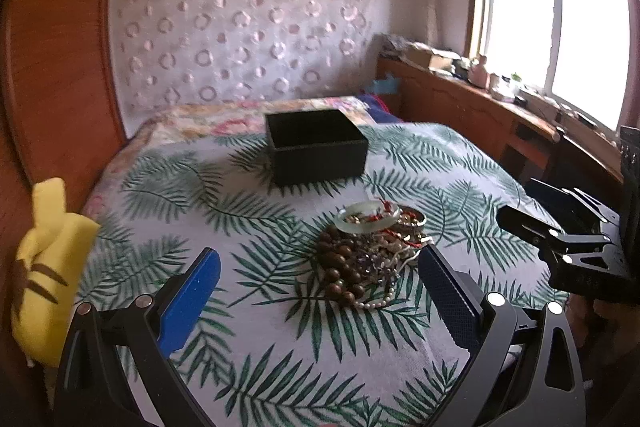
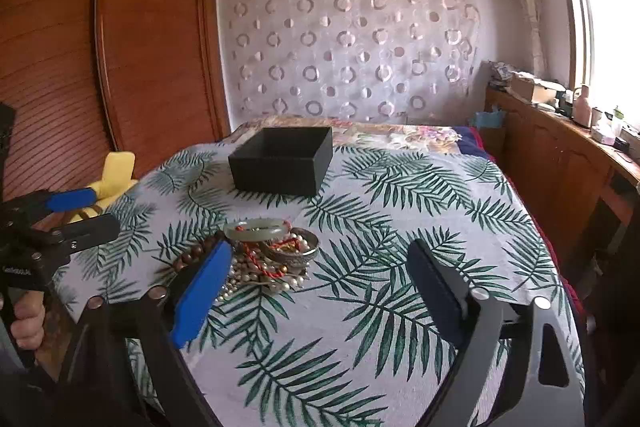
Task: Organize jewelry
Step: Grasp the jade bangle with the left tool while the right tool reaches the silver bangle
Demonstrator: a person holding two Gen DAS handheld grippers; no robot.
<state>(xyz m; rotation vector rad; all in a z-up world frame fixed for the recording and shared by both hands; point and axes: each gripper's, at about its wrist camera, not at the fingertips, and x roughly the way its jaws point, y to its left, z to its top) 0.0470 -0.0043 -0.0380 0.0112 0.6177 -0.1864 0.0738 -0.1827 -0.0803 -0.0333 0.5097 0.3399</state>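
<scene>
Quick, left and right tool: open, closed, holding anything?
Left tool: open, holding nothing, jewelry pile ahead between its fingers.
Right tool: open, holding nothing.

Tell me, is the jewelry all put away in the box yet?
Not yet. Nothing looks done: the jewelry pile, with its green bangle on top, sits on the leaf-print cloth, and what shows of the black box inside looks empty. The left gripper and right gripper are both open, holding nothing. Every piece is left to move.
</scene>
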